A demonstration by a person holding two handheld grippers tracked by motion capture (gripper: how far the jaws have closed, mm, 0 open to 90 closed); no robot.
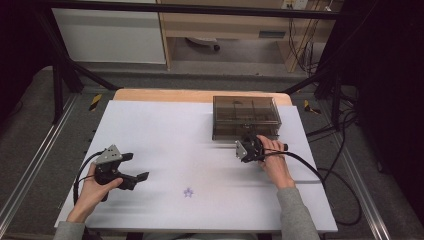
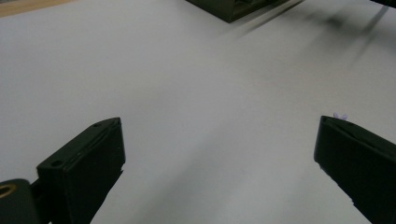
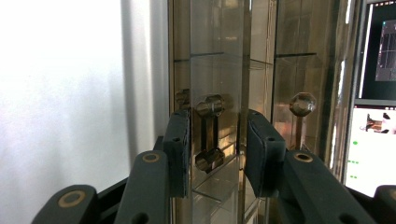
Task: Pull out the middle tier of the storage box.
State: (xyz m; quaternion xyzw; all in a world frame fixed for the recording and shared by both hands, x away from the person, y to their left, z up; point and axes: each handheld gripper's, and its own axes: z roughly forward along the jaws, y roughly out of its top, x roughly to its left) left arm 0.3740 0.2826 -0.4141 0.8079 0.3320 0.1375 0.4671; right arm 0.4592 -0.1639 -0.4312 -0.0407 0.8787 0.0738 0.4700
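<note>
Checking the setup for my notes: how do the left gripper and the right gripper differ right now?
The left gripper has its jaws spread wide over the bare white table; the right gripper has its jaws drawn close about a drawer handle. The left gripper is far from the smoky clear drawer box; the right gripper is at its front. Each is black and hand-held.

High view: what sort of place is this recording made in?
Most likely a lab or workshop bench rigged for data collection. A white table stands inside a black metal frame, loose cables trail over the grey floor, and a handheld right gripper works at a smoky clear plastic drawer box.
</note>
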